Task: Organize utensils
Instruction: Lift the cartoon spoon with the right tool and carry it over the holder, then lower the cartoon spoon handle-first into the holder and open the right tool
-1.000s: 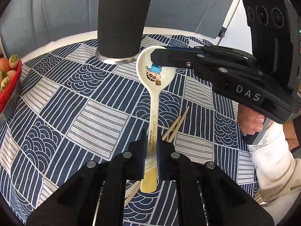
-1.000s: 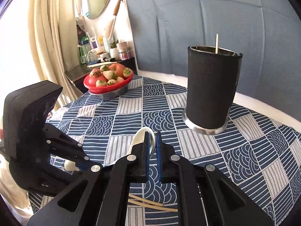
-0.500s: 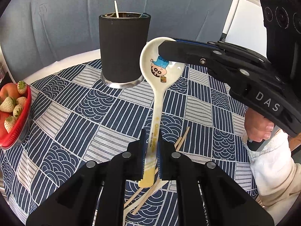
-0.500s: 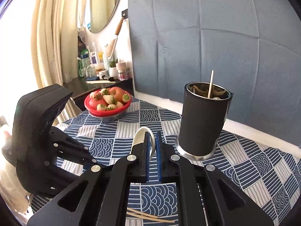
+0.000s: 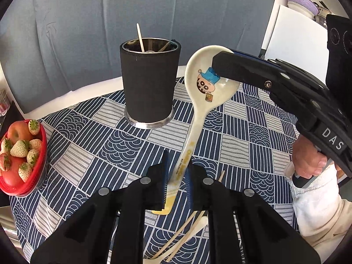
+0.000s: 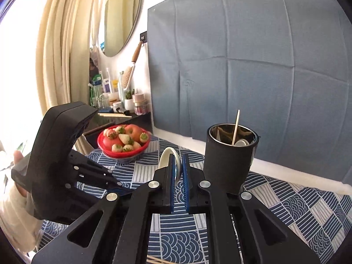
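From your left wrist camera, your left claw point(image 5: 177, 176) is standing slightly parted around the handle of a glossy white ceramic spoon point(image 5: 205, 92), pads beside it rather than pressing. Yellow lettering on the handle is too small to read; a cartoon boy is printed in the bowl. "DAS" is reading white on your right claw point(image 5: 222, 62), which is pinching the bowl's rim.

From the right wrist camera, your right claw point(image 6: 178, 169) is clamping the spoon point(image 6: 165, 157) edge-on between blue pads, beside the black sleeved metal cup point(image 6: 228, 165), above the patterned counter point(image 6: 308, 206).
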Available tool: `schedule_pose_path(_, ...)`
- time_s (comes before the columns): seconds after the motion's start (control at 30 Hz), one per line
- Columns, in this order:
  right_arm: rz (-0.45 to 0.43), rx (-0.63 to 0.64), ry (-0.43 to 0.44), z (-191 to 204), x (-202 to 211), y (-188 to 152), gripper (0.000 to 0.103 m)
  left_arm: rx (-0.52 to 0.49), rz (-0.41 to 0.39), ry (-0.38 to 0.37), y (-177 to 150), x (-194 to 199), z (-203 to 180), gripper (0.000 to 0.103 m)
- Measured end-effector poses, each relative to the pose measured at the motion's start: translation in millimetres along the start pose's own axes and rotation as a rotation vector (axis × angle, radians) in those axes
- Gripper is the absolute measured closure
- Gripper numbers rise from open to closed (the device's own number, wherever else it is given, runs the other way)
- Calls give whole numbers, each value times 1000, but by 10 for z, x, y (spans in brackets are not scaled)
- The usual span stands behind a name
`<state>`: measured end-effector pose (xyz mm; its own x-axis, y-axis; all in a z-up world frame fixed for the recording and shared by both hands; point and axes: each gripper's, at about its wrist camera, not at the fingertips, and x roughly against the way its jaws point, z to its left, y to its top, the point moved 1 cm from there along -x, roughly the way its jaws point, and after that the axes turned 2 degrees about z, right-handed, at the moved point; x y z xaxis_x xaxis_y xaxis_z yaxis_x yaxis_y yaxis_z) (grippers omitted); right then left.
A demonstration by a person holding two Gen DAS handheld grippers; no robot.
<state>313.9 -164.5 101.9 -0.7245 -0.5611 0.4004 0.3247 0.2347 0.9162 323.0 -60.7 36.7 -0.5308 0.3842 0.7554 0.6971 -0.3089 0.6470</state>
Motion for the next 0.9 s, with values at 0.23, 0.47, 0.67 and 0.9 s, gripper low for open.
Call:
schedule_pose_path(0.23,-35,24,-46,-95,62,147,97,-21,-19,-6,248,-15,-40,88)
schedule_pose_path(0.47,-84,28,-88,-239,129,346,96,-46,-54,-5,591,36,-53,87)
schedule_pose_path(0.67,-139,37,-128,-337,193,548,96,-66,-100,-7,911,94,-19,85)
schedule_pose_path(0.9,-170,55,-163,-397,202,694,95,-97,-146,16,1169,80,2,84)
